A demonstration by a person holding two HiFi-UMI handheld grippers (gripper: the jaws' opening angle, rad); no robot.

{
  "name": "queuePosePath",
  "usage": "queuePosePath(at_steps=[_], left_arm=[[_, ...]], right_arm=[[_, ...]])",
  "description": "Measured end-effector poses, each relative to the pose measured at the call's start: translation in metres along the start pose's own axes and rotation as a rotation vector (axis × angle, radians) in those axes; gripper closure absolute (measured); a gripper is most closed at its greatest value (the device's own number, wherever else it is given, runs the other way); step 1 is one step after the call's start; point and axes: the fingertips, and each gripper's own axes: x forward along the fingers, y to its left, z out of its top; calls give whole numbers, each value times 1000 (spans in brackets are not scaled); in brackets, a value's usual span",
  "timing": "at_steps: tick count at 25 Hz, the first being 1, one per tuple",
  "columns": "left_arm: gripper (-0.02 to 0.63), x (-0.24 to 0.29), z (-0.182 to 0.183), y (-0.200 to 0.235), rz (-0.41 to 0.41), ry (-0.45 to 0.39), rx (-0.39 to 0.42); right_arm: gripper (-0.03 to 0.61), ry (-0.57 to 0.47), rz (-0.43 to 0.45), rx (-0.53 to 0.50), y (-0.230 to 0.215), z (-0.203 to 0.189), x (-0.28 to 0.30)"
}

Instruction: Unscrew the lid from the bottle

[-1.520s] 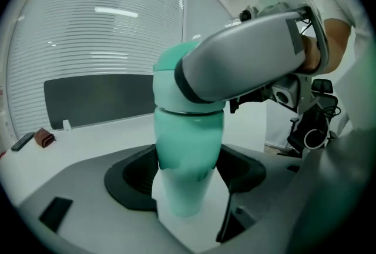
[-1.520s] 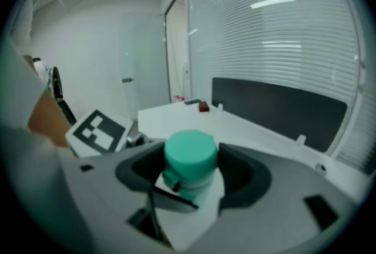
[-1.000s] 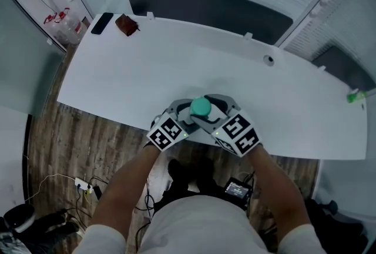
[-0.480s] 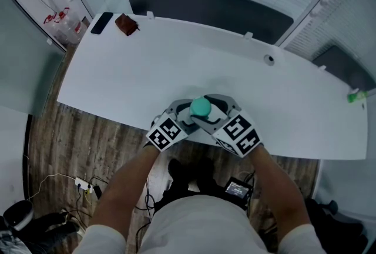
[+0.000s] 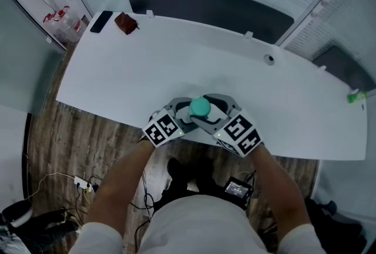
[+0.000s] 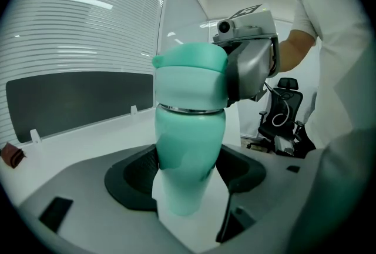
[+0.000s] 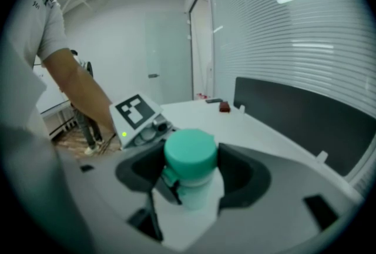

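A teal bottle stands upright near the front edge of the white table. In the left gripper view its body fills the space between my jaws, and both dark pads press its sides. My left gripper is shut on the bottle's body. Higher up, my right gripper is shut on the teal lid, a pad against each side. From the head view the left gripper and the right gripper meet at the bottle from left and right. A metal ring shows under the lid.
A dark phone and a small brown object lie at the table's far left corner. A cable hole is at the back right, a green item at the right end. A dark panel runs behind the table.
The left gripper's marker cube has shifted slightly to the left and turned a little. The bottle and the right gripper stay in place.
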Motion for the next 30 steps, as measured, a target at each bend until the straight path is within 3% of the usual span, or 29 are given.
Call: queuePosePath(at_steps=[3, 9, 11, 19, 30], left_arm=[[295, -1, 1, 1, 38, 2, -8], [295, -10, 10, 7, 333, -63, -65], [295, -9, 11, 8, 371, -73, -87], [301, -7, 9, 3, 228, -60, -49], [301, -7, 8, 3, 198, -61, -51]], right_arm=[[284, 0, -5, 3, 1, 0, 0], [284, -1, -54, 37, 0, 2, -2], [284, -7, -74, 45, -1, 3, -2], [284, 0, -11, -8, 2, 3, -2], [284, -14, -14, -7, 1, 6, -4]])
